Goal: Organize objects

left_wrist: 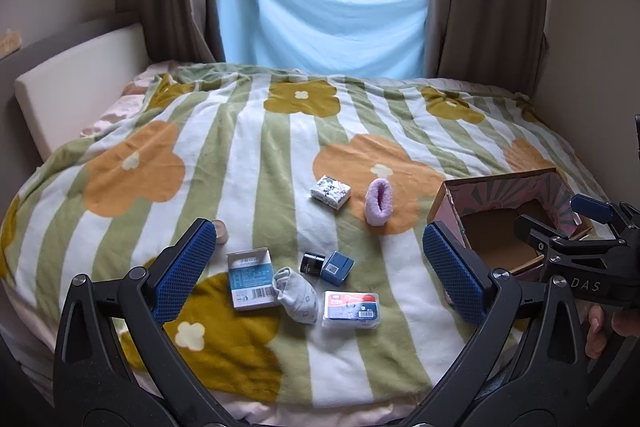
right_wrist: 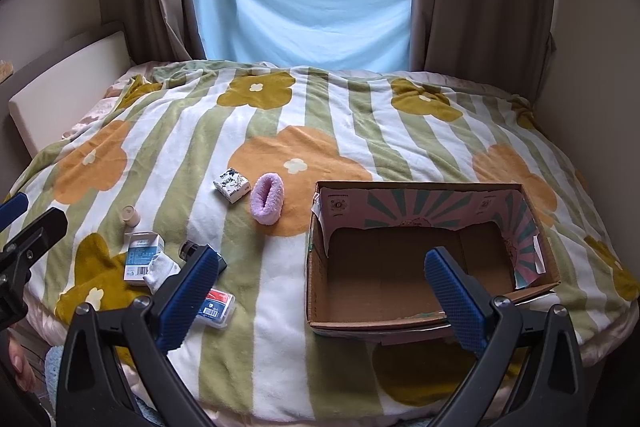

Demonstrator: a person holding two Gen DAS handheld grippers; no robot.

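Observation:
An open cardboard box [right_wrist: 420, 267] stands empty on the bed at the right; it also shows in the left wrist view [left_wrist: 500, 223]. Left of it lie a pink fuzzy sock [right_wrist: 267, 199], a tissue pack [right_wrist: 231, 184], a white-and-blue carton [left_wrist: 251, 279], a grey sock [left_wrist: 296, 294], a black jar [left_wrist: 313, 263], a blue cube box [left_wrist: 337, 267], a flat plastic case [left_wrist: 351, 309] and a small beige cylinder [right_wrist: 130, 215]. My left gripper [left_wrist: 320, 267] is open above the near items. My right gripper [right_wrist: 320, 291] is open, in front of the box.
A striped flower blanket [right_wrist: 360, 131] covers the bed. A white headboard [left_wrist: 80, 83] stands at the left. Brown curtains and a blue cloth [left_wrist: 320, 15] hang at the window behind. A wall is close on the right.

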